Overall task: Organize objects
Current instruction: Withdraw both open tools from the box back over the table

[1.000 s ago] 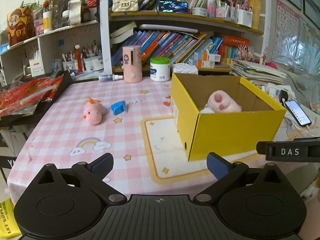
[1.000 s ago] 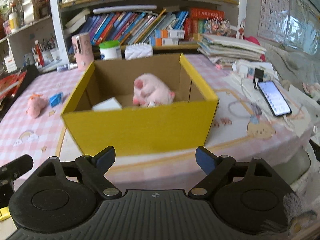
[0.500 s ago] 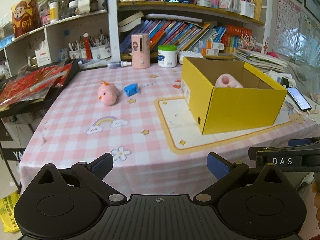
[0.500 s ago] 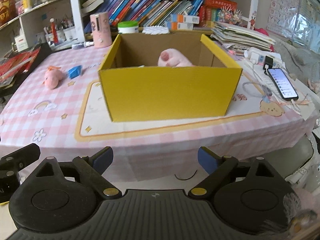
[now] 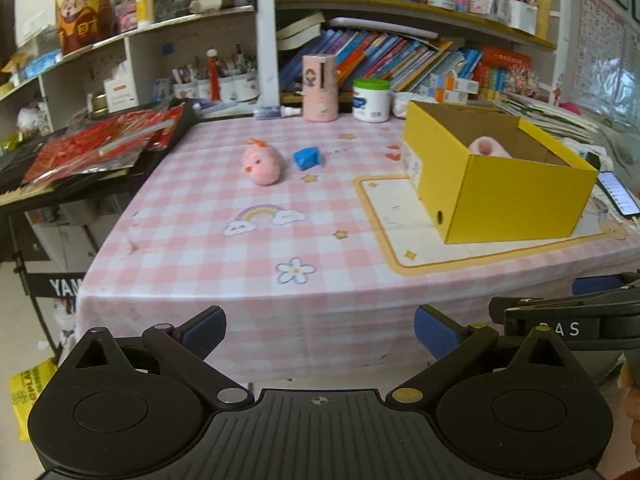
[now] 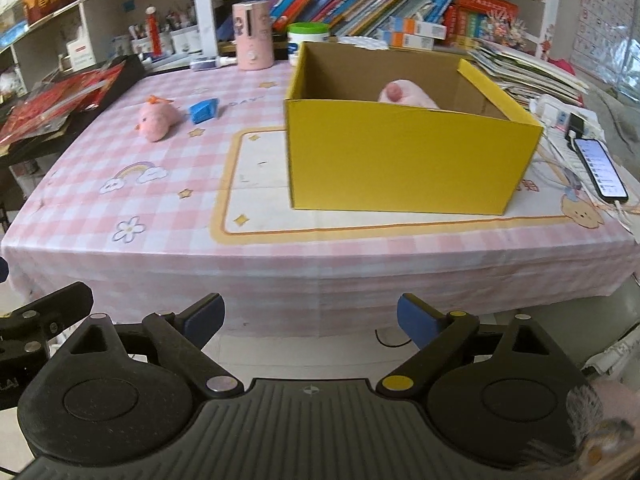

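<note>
A yellow cardboard box (image 5: 516,200) (image 6: 400,160) stands open on the right half of the table, with a pink plush toy (image 5: 486,147) (image 6: 404,94) inside. A pink plush chick (image 5: 262,164) (image 6: 157,120) and a small blue object (image 5: 307,157) (image 6: 203,111) lie on the pink checked tablecloth left of the box. My left gripper (image 5: 320,326) is open and empty, off the table's near edge. My right gripper (image 6: 310,316) is open and empty, also below the near edge; it shows at the right of the left wrist view (image 5: 560,320).
A pink cylinder (image 5: 319,88), a white jar with green lid (image 5: 371,100) and a small tube (image 5: 276,112) stand at the table's back. A keyboard with red packets (image 5: 100,148) is left. A phone (image 6: 600,168) and cables lie right. Bookshelves stand behind.
Both grippers have pulled back from above the table to beyond its near edge. Both stay open and empty. The objects on the table have not moved.
</note>
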A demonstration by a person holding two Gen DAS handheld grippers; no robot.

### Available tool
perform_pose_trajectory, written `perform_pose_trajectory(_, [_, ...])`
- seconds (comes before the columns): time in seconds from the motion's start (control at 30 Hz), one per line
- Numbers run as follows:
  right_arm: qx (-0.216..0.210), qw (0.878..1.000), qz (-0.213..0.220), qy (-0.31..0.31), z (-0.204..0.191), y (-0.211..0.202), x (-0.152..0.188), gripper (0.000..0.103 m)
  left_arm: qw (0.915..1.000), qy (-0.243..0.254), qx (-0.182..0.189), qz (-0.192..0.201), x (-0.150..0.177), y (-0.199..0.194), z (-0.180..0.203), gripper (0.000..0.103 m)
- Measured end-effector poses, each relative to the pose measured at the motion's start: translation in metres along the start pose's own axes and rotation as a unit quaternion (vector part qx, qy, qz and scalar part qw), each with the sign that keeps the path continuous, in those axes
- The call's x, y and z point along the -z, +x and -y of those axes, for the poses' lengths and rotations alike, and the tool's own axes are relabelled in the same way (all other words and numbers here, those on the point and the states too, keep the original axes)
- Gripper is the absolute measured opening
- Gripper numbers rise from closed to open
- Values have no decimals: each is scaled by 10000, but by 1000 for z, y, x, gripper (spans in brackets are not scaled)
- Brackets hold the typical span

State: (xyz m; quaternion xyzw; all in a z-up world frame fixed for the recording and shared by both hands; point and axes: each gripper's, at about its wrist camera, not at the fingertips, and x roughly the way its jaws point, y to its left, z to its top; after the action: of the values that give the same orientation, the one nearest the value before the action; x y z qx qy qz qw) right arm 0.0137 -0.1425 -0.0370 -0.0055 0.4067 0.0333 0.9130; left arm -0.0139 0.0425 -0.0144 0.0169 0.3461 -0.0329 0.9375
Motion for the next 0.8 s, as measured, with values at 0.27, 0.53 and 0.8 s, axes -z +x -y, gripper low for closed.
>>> perform_pose_trajectory(0.27, [-155,9997,-11,-179,-21,1,1,94,9997,-81,-210,-10,6,-5,-18,102])
perform_pose_trajectory(0.53, [-290,9991,-7,-321,-42,1,-2,94,9991,-123,-394,6,8,-9,-37,101])
perform_pose_trajectory(0.8, [-387,9984,57,-410,-60,0,-7,94,9987,-140,-491,93,7,-12,-51,102])
